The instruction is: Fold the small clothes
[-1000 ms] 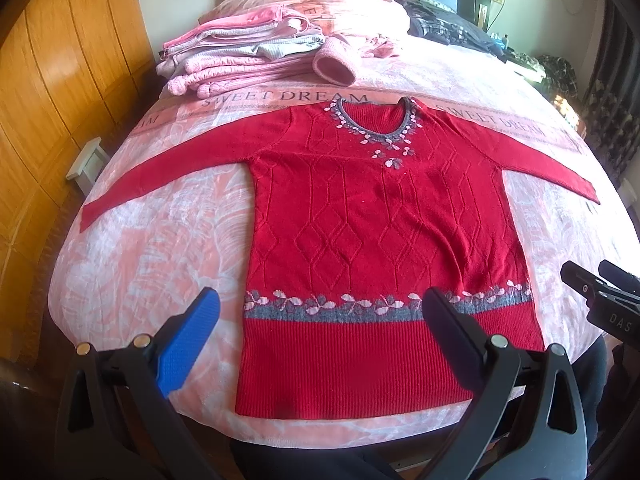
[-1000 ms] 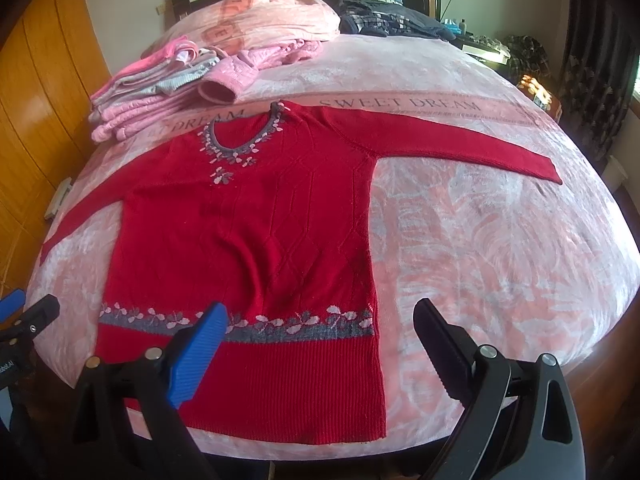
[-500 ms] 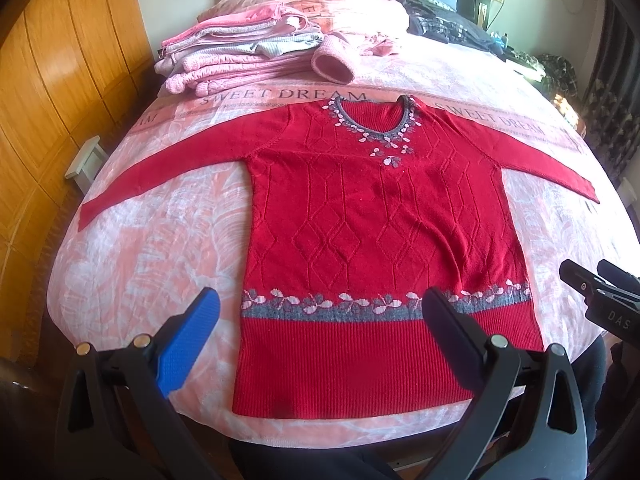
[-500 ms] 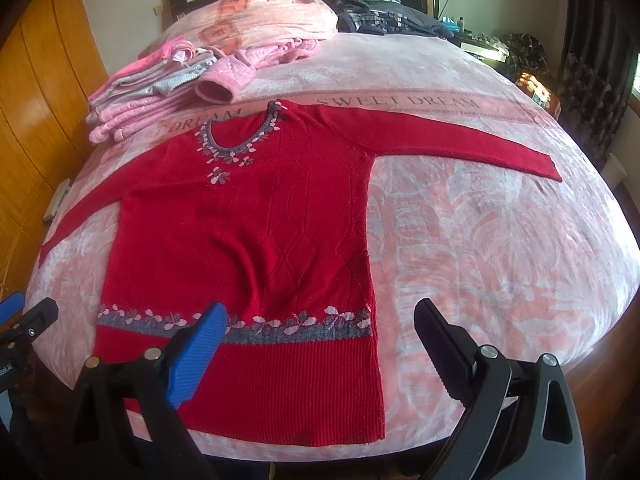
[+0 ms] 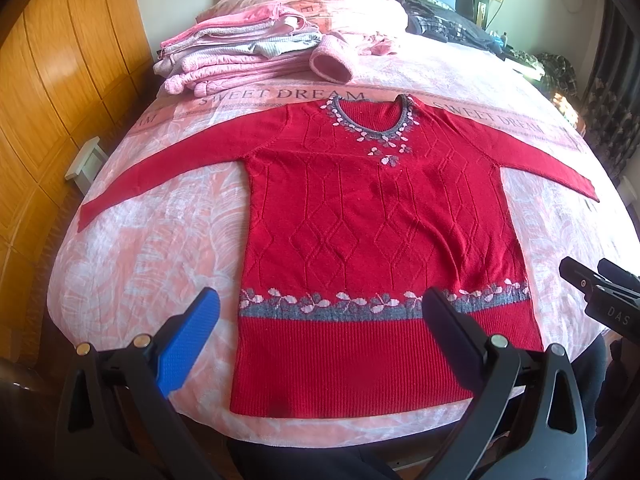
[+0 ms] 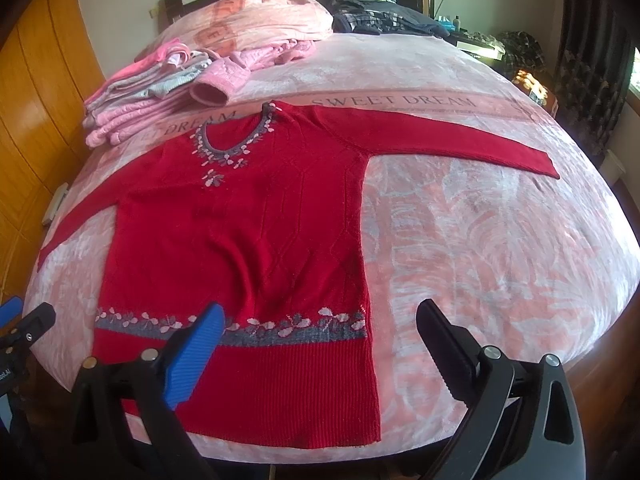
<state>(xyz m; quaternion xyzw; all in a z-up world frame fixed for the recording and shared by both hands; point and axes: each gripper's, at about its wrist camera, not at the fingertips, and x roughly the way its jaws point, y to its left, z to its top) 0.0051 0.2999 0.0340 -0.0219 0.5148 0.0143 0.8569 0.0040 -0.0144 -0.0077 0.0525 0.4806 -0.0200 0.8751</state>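
Lying flat on the pink bedspread (image 5: pixel 160 240), the red sweater (image 5: pixel 372 232) spreads both sleeves wide, hem at the near edge. Left gripper (image 5: pixel 320 320) and right gripper (image 6: pixel 320 332) hover above the hem, jaws apart, holding nothing.

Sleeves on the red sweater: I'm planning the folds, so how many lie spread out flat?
2. The left sleeve runs toward the wooden wardrobe; the right sleeve stretches toward the curtain side. Neither is folded in.
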